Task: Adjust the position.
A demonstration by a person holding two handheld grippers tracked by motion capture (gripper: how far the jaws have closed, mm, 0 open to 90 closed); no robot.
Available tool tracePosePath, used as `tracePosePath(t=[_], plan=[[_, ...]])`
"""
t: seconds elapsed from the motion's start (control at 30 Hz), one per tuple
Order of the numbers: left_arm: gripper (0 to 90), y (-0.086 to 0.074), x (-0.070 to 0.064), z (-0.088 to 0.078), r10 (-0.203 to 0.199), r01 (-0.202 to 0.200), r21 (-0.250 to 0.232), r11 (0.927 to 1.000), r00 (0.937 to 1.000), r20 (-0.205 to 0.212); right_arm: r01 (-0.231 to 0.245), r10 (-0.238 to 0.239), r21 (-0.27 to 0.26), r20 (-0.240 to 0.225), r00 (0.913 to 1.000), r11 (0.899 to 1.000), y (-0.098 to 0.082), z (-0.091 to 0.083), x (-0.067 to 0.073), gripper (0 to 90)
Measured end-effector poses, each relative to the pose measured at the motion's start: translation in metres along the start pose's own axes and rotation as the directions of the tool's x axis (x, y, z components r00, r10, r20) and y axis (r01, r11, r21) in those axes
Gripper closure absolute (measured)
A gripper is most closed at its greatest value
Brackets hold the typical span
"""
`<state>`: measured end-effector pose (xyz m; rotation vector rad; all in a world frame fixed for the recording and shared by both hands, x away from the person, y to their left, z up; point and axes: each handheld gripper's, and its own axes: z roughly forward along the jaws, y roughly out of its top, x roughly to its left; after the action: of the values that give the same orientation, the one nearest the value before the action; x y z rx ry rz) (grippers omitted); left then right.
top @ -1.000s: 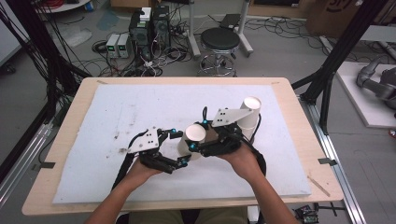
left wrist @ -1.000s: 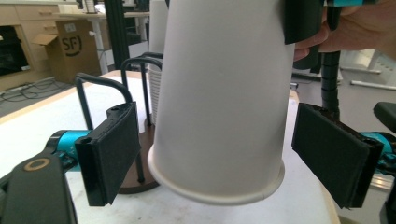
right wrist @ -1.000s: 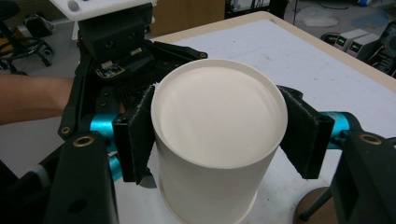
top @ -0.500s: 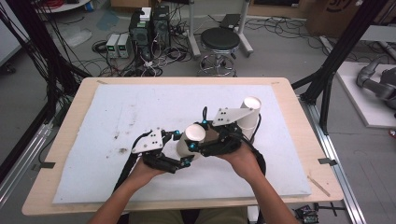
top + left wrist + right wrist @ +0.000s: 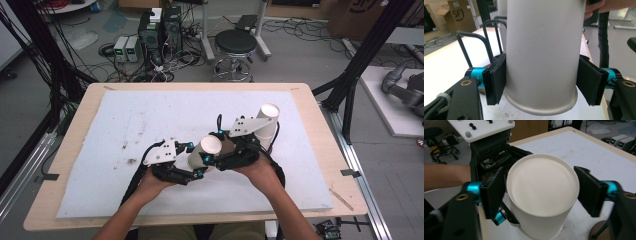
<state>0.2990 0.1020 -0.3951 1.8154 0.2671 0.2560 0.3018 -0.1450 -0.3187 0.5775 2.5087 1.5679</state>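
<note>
Between the two grippers, near the middle of the counter [image 5: 115, 125], lifted and tipped on its side: paper cup [image 5: 205, 151], white, empty, open mouth toward the right gripper's camera, rolled base rim toward the left gripper's camera.

Handling, by judgement: very light, thin-walled, easily dented; smooth sides, likely to slip under a loose hold. Best taken across the body, with gentle pressure, away from the soft open rim.

Left gripper [image 5: 197, 165]: fingers [image 5: 495, 78] just closed, pads pressed against both sides of the cup wall close to the base; cup held there.

Right gripper [image 5: 212, 159]: fingers [image 5: 492, 192] just opened, cup mouth between them; clear gap at the far pad, near pad close alongside the wall, contact not certain; no grip.

Second paper cup [image 5: 267, 125], white, upright on the counter beyond the right gripper, near the far right of the white mat [image 5: 100, 195].

Beyond the counter: round stool [image 5: 235, 45], computer boxes and cables on the floor, cardboard box [image 5: 456, 15].
</note>
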Motion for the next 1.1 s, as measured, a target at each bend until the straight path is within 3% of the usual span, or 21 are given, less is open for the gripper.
tracePosePath(t=[0.27,0.3,0.4,0.47,0.53,0.63,0.7,0.8,0.83,0.87,0.9,0.93,1.1], plan=[[31.0,0.018,0.006,-0.009,0.020,-0.024,0.127,0.9917,0.9991,0.038,0.088,-0.088,0.002,0.023,0.9958,0.996,0.003,-0.012,-0.004,20.7],[31.0,0.020,0.006,-0.009,0.020,-0.026,0.136,0.9903,0.9988,0.044,0.129,-0.129,0.021,0.025,0.9913,0.991,0.004,-0.015,-0.005,20.8],[31.0,0.025,0.007,-0.009,0.046,-0.058,0.200,0.9780,0.9971,0.060,0.169,-0.170,0.043,0.025,0.9851,0.985,0.006,-0.017,-0.006,20.7],[31.0,0.027,0.007,-0.008,0.057,-0.073,0.237,0.9688,0.9957,0.073,0.211,-0.211,0.085,-0.004,0.9774,0.974,0.010,-0.019,-0.007,20.8],[31.0,0.028,0.007,-0.007,0.055,-0.074,0.252,0.9650,0.9951,0.082,0.226,-0.226,0.098,-0.011,0.9740,0.969,0.011,-0.019,-0.007,20.8],[30.9,0.028,0.006,-0.006,0.062,-0.085,0.280,0.9561,0.9940,0.090,0.283,-0.278,0.157,-0.055,0.9590,0.946,0.015,-0.018,-0.007,20.8],[30.9,0.029,0.006,-0.005,0.066,-0.092,0.298,0.9501,0.9931,0.098,0.290,-0.283,0.168,-0.068,0.9568,0.942,0.016,-0.017,-0.007,20.8],[31.0,0.030,0.005,-0.003,0.077,-0.108,0.324,0.9398,0.9911,0.109,0.320,-0.303,0.204,-0.110,0.9465,0.925,0.017,-0.013,-0.006,20.8],[30.9,0.030,0.004,-0.002,0.080,-0.113,0.328,0.9378,0.9904,0.112,0.348,-0.325,0.237,-0.132,0.9365,0.907,0.018,-0.008,-0.004,20.8],[30.9,0.031,0.004,-0.002,0.085,-0.119,0.334,0.9351,0.9897,0.115,0.348,-0.325,0.237,-0.132,0.9365,0.907,0.018,-0.008,-0.004,20.8],[30.9,0.031,0.003,-0.001,0.089,-0.125,0.338,0.9329,0.9888,0.120,0.369,-0.341,0.280,-0.146,0.9286,0.886,0.017,-0.002,-0.002,21.0],[30.9,0.031,0.003,-0.001,0.089,-0.128,0.343,0.9307,0.9880,0.126,0.369,-0.341,0.280,-0.146,0.9286,0.886,0.017,-0.002,-0.002,21.0],[30.7,0.030,0.000,0.002,0.092,-0.143,0.357,0.9230,0.9834,0.156,0.407,-0.358,0.347,-0.197,0.9126,0.845,0.012,0.012,0.001,25.9]])
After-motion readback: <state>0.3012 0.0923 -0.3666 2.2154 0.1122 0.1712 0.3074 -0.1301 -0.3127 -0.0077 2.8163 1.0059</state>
